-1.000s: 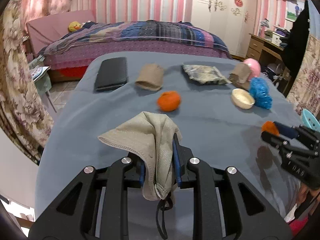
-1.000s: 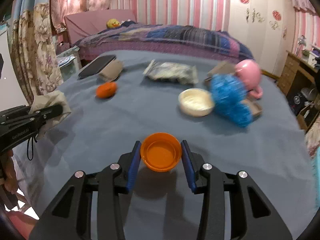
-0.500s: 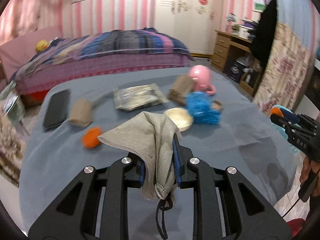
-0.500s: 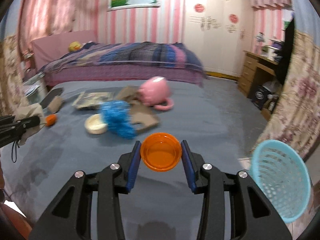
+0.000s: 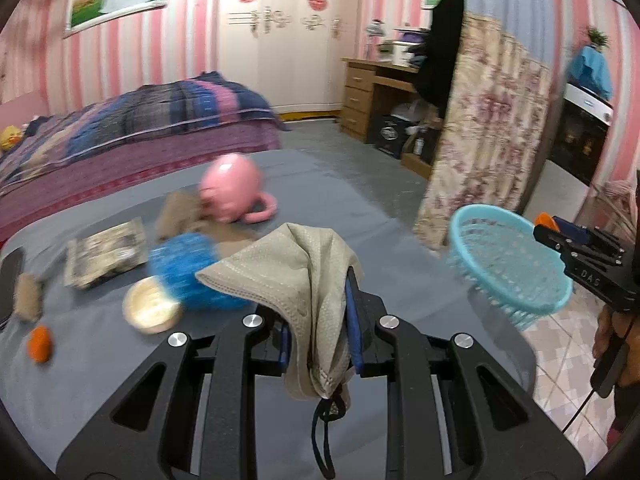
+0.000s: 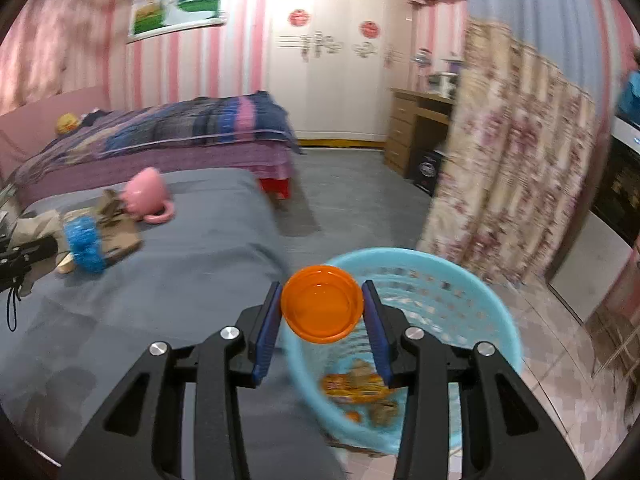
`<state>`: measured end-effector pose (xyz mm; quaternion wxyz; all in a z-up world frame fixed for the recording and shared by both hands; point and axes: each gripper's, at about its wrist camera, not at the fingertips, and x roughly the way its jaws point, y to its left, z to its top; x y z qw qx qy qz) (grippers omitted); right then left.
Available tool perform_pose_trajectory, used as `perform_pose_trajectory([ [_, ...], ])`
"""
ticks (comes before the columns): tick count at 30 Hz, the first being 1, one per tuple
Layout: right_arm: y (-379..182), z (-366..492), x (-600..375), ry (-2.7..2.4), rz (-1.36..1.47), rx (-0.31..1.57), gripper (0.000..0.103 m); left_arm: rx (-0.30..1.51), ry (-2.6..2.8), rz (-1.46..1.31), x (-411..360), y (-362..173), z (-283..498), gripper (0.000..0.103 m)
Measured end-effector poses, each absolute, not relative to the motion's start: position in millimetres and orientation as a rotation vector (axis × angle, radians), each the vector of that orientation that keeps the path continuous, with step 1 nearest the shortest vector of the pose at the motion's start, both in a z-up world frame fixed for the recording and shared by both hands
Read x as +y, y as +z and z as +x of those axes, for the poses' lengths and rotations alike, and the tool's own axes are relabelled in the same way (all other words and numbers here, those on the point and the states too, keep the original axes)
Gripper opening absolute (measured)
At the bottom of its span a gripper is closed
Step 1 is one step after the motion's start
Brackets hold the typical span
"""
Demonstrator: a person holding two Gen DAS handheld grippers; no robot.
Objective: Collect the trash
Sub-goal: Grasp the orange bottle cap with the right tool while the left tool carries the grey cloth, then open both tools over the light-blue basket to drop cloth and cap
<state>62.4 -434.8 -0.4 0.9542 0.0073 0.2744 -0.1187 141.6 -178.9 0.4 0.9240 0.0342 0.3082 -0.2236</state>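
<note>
Both tongs grip trash: the right tongs an orange lid above the basket, the left tongs a mask beside it; centre each before letting go.

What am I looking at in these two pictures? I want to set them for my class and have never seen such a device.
A person holds a hand-operated two-finger gripper in each hand; there is no robot. Each picture comes from a wide-angle camera on one gripper, looking along its fingers. The left gripper is clamped on a crumpled beige face mask. The right gripper pinches an orange lid over a light blue basket that already has trash in it. On the grey bed cover lie a pink mug, a blue scrubber and other small items.
</note>
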Motion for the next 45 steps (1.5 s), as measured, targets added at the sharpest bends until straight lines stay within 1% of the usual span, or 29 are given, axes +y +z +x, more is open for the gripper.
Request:
perform_pose_trajectory([
  [9,-8,46,-509,-0.374,0.101,0.546,0.04,0.635,-0.584,0.097,-269,-6,148,0.021],
  [19,-20,42,-537,-0.417,0.121,0.553,0.04,0.643,-0.728,0.147,-367,-17,144,0.021],
  [26,-26,49,-548,-0.432,0.123,0.558,0.04,0.645,-0.788,0.181,-414,-18,151,0.022],
  [29,-28,52,-552,-0.431,0.121,0.56,0.04,0.642,-0.791,0.196,-429,-18,159,0.025],
  [31,-29,53,-553,-0.43,0.121,0.561,0.04,0.659,-0.79,0.191,-434,-19,168,0.031],
  [32,-29,53,-554,-0.43,0.123,0.562,0.04,0.667,-0.791,0.181,-436,-20,174,0.041],
  [33,-30,53,-555,-0.43,0.124,0.563,0.04,0.668,-0.787,0.177,-436,-20,176,0.053],
  [34,-30,53,-555,-0.43,0.125,0.563,0.04,0.663,-0.771,0.173,-437,-20,180,0.059],
  [35,-30,53,-556,-0.43,0.125,0.564,0.04,0.655,-0.75,0.174,-436,-20,183,0.07],
  [36,-31,53,-557,-0.431,0.125,0.565,0.04,0.648,-0.735,0.174,-434,-20,186,0.076],
  [40,-33,54,-558,-0.428,0.14,0.566,0.04,0.648,-0.701,0.166,-422,-20,194,0.085],
  [42,-34,55,-558,-0.424,0.148,0.567,0.04,0.635,-0.659,0.159,-410,-19,197,0.091],
  [45,-35,59,-555,-0.417,0.156,0.566,0.04,0.628,-0.619,0.16,-395,-20,198,0.093],
])
